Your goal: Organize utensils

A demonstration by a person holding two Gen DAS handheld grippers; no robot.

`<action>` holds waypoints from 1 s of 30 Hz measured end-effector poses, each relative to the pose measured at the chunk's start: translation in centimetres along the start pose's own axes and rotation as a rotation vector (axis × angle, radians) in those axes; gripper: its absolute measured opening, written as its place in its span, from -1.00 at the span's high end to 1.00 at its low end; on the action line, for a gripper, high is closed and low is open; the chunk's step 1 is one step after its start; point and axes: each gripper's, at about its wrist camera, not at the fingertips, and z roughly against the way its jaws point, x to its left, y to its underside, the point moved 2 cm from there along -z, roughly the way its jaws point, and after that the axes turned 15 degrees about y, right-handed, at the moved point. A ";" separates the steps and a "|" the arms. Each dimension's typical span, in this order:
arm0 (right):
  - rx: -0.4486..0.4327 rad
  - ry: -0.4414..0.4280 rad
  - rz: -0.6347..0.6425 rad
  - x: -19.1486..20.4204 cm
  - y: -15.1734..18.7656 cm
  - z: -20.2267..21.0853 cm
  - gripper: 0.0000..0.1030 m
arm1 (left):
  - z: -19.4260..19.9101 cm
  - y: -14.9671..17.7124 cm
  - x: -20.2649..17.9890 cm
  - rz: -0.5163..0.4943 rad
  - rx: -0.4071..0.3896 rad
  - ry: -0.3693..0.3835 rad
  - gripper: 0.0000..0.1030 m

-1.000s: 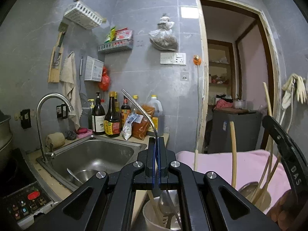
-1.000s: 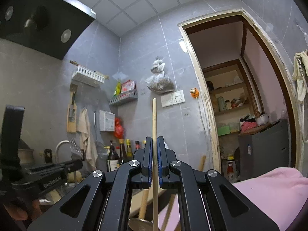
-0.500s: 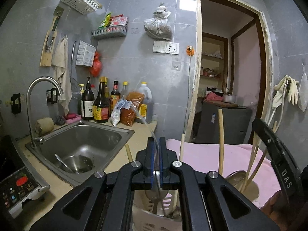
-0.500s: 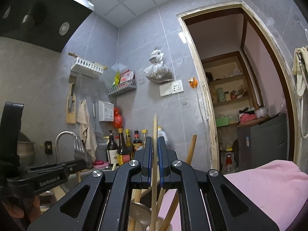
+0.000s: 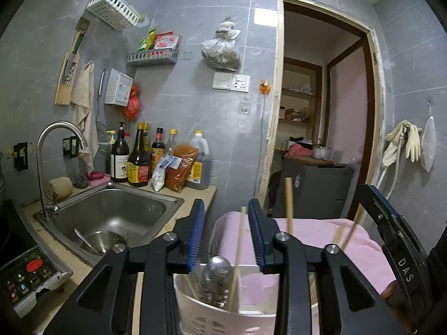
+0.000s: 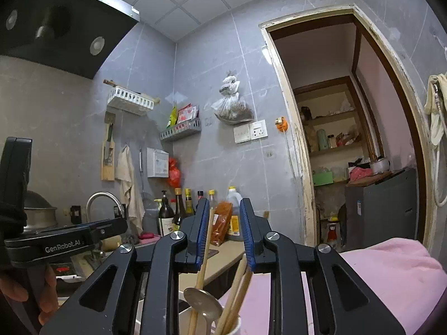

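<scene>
My left gripper (image 5: 225, 209) is open, jaws wide apart above a white slotted utensil holder (image 5: 220, 319). In the holder stand a metal spoon (image 5: 216, 275) and a wooden chopstick (image 5: 238, 256); neither is gripped. My right gripper (image 6: 223, 209) is open above a second holder's white rim (image 6: 236, 326). That holder contains a metal spoon (image 6: 202, 303) and several wooden chopsticks (image 6: 237, 287). One chopstick (image 6: 205, 245) rises between the right jaws, near the left pad, loose. The right gripper's body (image 5: 391, 240) shows in the left wrist view.
A steel sink (image 5: 111, 217) with a spoon and bowl inside lies left, with a faucet (image 5: 56, 162). Sauce bottles (image 5: 139, 159) line the back wall. An induction cooker (image 5: 30, 276) sits at lower left. A pink cloth (image 5: 321, 240) covers the surface to the right. A doorway (image 5: 321, 111) is behind.
Both grippers opened. The left let go of the metal spoon, which dropped into the white holder. The right let go of the chopstick, which now stands loose in its holder.
</scene>
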 end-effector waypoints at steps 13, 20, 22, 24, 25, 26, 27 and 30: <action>0.043 0.088 0.054 -5.4 -2.2 4.4 -0.01 | 1.5 0.7 -5.1 -0.007 0.014 0.080 -0.21; 0.081 0.132 0.078 -8.4 -3.0 7.5 -0.42 | 2.4 1.7 -7.3 0.017 0.028 0.114 -0.71; 0.090 0.147 0.077 -9.2 -3.2 8.3 -0.50 | 2.8 2.0 -7.9 0.019 0.031 0.116 -0.84; 0.095 0.159 0.077 -9.8 -3.4 9.3 -0.57 | 3.2 2.2 -8.4 0.022 0.028 0.120 -0.89; 0.097 0.163 0.078 -10.0 -3.4 9.5 -0.60 | 3.4 2.3 -8.6 0.023 0.027 0.123 -0.92; 0.099 0.171 0.083 -10.2 -3.5 10.0 -0.61 | 3.6 2.5 -8.9 0.025 0.030 0.125 -0.94; 0.101 0.174 0.086 -10.3 -3.5 10.2 -0.64 | 3.7 2.5 -9.1 0.026 0.034 0.126 -0.95; 0.116 0.184 0.090 -10.7 -3.4 11.1 -0.71 | 4.2 3.0 -9.6 0.029 0.045 0.130 -0.96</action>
